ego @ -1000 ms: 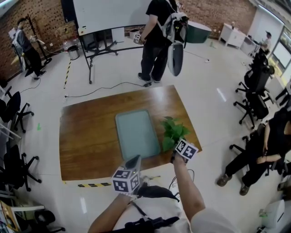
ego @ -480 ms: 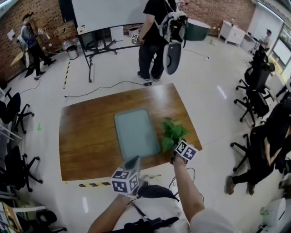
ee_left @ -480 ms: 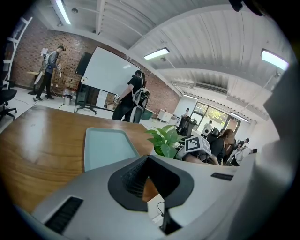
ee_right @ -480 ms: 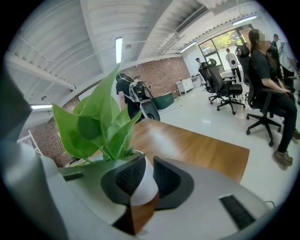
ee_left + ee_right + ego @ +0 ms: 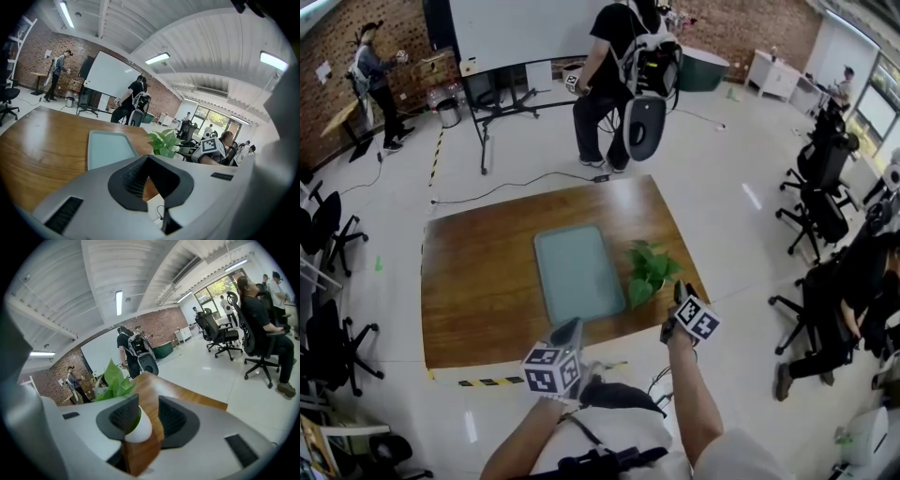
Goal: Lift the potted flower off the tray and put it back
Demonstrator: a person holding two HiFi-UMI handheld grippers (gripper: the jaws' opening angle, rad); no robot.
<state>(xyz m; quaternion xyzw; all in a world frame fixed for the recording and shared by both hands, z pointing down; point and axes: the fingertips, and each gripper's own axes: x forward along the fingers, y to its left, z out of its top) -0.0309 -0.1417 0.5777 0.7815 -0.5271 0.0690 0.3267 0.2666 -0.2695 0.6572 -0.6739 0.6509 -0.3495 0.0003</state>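
The left gripper is holding its ribbed black jaws together, empty. The right gripper has just been opening its jaws, and they are standing apart, not pressing the smooth white pot of the potted flower. It is standing upright, leaves pointing up, on the glossy wooden table just beside the rounded-rectangle tray.
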